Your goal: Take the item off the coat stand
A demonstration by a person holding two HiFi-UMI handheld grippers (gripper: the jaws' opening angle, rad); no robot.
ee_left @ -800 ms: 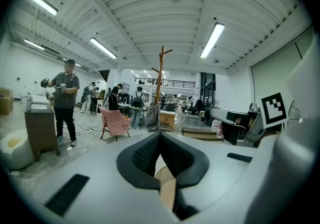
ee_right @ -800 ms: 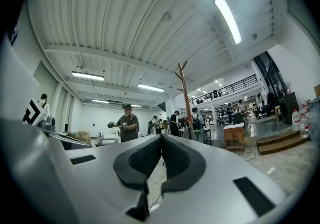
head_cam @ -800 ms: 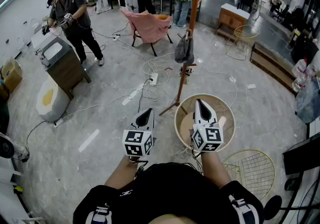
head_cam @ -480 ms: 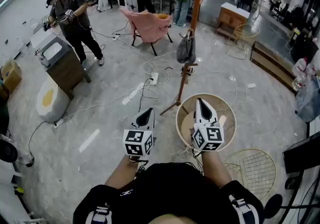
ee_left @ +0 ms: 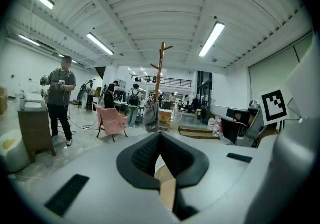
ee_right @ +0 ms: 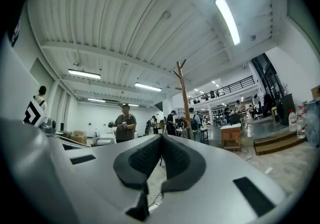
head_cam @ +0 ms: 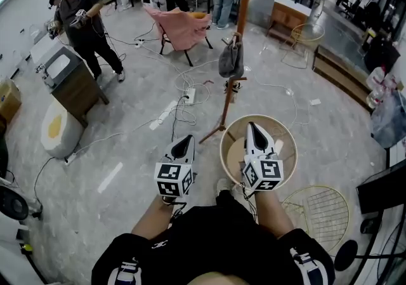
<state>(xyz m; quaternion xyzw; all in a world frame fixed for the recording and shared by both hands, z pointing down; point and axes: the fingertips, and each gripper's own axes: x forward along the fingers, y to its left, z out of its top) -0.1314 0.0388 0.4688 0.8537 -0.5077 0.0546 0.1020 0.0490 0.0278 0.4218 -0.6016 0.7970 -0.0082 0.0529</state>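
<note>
A tall wooden coat stand point(head_cam: 233, 65) rises ahead of me on the marble floor; it shows too in the left gripper view as a coat stand point(ee_left: 160, 76) and in the right gripper view as a coat stand point(ee_right: 182, 96). A grey bag point(head_cam: 231, 60) hangs from one of its pegs, about halfway up. My left gripper point(head_cam: 184, 142) and right gripper point(head_cam: 252, 129) are held side by side close to my body, well short of the stand. Both have their dark pads pressed together with nothing between them.
A round wooden basket point(head_cam: 229, 136) stands under my right gripper, a wire basket point(head_cam: 316, 209) to its right. Cables and a power strip point(head_cam: 189, 95) litter the floor by the stand's feet. A pink chair point(head_cam: 181, 28), a cabinet point(head_cam: 71, 84) and several people stand farther off.
The view has shifted slightly forward: the stand, chair and people sit a little higher and left in the head view. Both grippers keep their pose.
</note>
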